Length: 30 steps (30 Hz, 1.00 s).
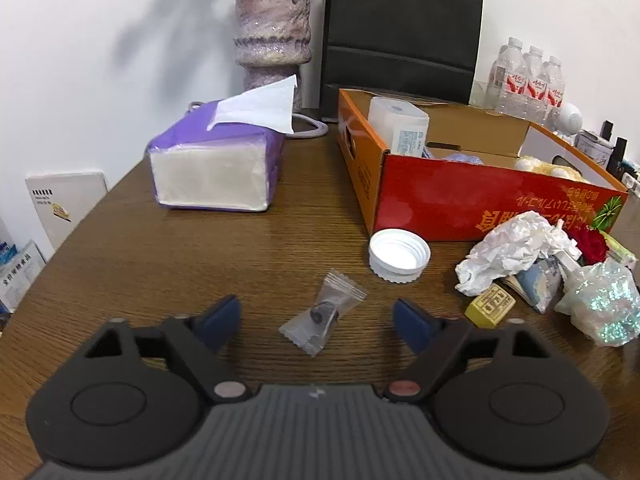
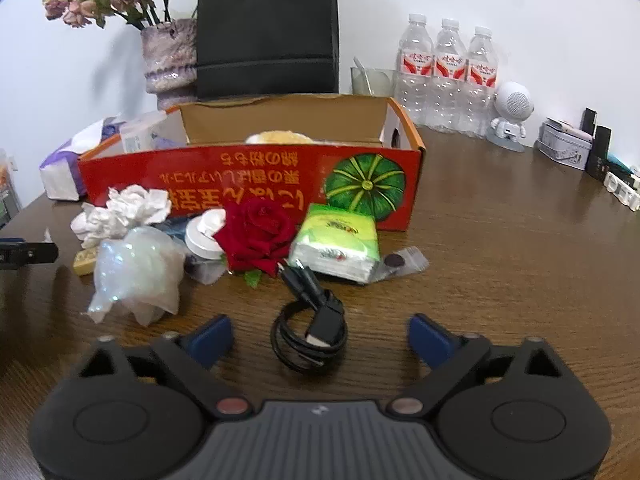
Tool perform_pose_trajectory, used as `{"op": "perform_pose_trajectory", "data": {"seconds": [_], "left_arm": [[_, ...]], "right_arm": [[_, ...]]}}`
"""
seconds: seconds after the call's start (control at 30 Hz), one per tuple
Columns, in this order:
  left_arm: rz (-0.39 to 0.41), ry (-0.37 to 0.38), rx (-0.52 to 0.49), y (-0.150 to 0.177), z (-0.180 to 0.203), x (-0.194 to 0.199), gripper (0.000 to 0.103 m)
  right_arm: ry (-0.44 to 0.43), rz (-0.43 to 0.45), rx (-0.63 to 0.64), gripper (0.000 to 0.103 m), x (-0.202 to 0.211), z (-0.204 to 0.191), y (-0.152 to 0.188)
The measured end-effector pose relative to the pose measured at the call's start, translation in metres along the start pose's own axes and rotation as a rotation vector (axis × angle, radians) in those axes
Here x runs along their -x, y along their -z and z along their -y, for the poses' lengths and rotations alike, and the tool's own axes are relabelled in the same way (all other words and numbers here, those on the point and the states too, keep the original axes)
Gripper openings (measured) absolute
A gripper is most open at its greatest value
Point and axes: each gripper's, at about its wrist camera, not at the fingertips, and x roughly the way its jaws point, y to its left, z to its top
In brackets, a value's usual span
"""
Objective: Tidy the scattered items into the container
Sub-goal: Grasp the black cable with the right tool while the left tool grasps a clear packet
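Observation:
A red and orange cardboard box (image 1: 476,196) (image 2: 256,184) stands open on the wooden table and holds a few items. My left gripper (image 1: 318,318) is open, its jaws on either side of a clear sachet (image 1: 322,316) with a dark piece inside. A white lid (image 1: 399,254), crumpled paper (image 1: 512,248), a yellow block (image 1: 490,306) and a glittery bag (image 1: 604,304) lie right of it. My right gripper (image 2: 320,336) is open around a coiled black cable (image 2: 310,332). Beyond it lie a red rose (image 2: 256,236), a green tissue pack (image 2: 340,244) and another sachet (image 2: 400,262).
A purple tissue pack (image 1: 212,164) sits at the left. A purple vase (image 1: 274,28) and a black bag (image 1: 404,28) stand at the back wall. Water bottles (image 2: 448,72), a white figurine (image 2: 510,116) and small tins (image 2: 568,148) line the right side.

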Motion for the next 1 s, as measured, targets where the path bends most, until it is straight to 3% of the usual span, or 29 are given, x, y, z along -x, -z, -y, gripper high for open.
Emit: {"op": "perform_pose_trajectory", "data": {"seconds": [0.07,0.1,0.13,0.17,0.2,0.67,1.0], "left_arm": [[0.005,-0.013,-0.02,-0.001,0.001,0.0,0.063],[0.012,-0.007,-0.03,0.0,0.002,0.002,0.048],[0.017,0.004,-0.039,0.0,0.003,0.003,0.04],[0.021,0.012,-0.05,0.0,0.005,0.004,0.024],[0.023,0.018,-0.059,0.001,0.007,0.005,0.017],[0.07,0.05,0.031,0.012,0.013,0.024,0.016],[0.136,0.177,0.021,-0.004,0.048,0.047,0.016]], "right_arm": [[-0.002,0.012,0.003,0.069,0.002,0.001,-0.001],[-0.002,0.018,0.004,0.061,0.003,0.001,-0.001],[-0.005,0.023,0.004,0.044,0.004,0.002,-0.002],[-0.008,0.027,0.003,0.033,0.005,0.002,-0.002],[-0.006,0.03,0.004,0.033,0.005,0.002,-0.002],[-0.032,0.067,-0.035,0.03,0.016,0.005,0.004],[-0.074,0.137,-0.054,0.03,0.034,0.006,-0.003]]}}
